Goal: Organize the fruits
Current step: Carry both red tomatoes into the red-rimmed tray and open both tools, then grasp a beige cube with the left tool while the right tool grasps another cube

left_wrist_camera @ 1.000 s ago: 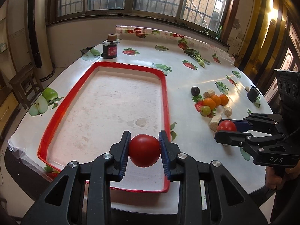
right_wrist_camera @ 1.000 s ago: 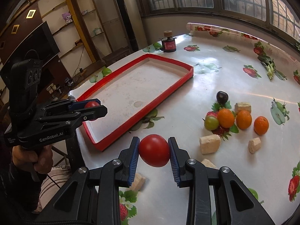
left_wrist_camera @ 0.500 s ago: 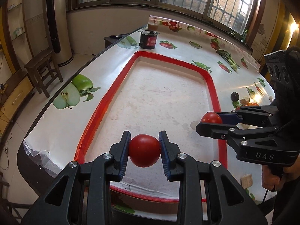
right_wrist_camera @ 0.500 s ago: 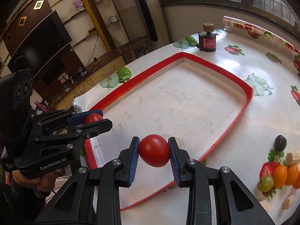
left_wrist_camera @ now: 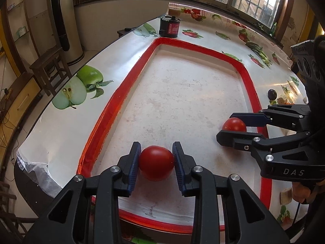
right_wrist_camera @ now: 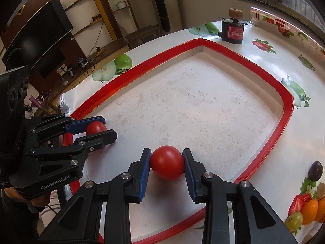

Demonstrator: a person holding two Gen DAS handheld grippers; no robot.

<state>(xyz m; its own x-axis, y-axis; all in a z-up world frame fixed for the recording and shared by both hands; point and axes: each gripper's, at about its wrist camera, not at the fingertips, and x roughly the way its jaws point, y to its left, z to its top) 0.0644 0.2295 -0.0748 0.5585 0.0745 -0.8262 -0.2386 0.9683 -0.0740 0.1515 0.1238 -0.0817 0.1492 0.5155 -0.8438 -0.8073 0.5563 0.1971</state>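
Observation:
My left gripper (left_wrist_camera: 156, 161) is shut on a red tomato (left_wrist_camera: 156, 162), low over the near end of the red-rimmed tray (left_wrist_camera: 130, 77). My right gripper (right_wrist_camera: 167, 163) is shut on a second red tomato (right_wrist_camera: 167, 162), low over the tray (right_wrist_camera: 239, 55) near its front rim. Each gripper shows in the other's view: the right one (left_wrist_camera: 233, 126) with its tomato (left_wrist_camera: 233, 124), the left one (right_wrist_camera: 97, 127) with its tomato (right_wrist_camera: 95, 127). Both tomatoes sit at or just above the tray floor; contact is unclear.
A dark plum (right_wrist_camera: 315, 170), oranges (right_wrist_camera: 308, 210), a green grape-like fruit (right_wrist_camera: 293, 220) and pale blocks lie on the fruit-print tablecloth right of the tray. A black and red jar (right_wrist_camera: 233, 31) stands beyond the tray's far corner. The table edge runs along the left.
Both grippers moved from beside the tray to over it and lowered toward its floor, each still holding its tomato.

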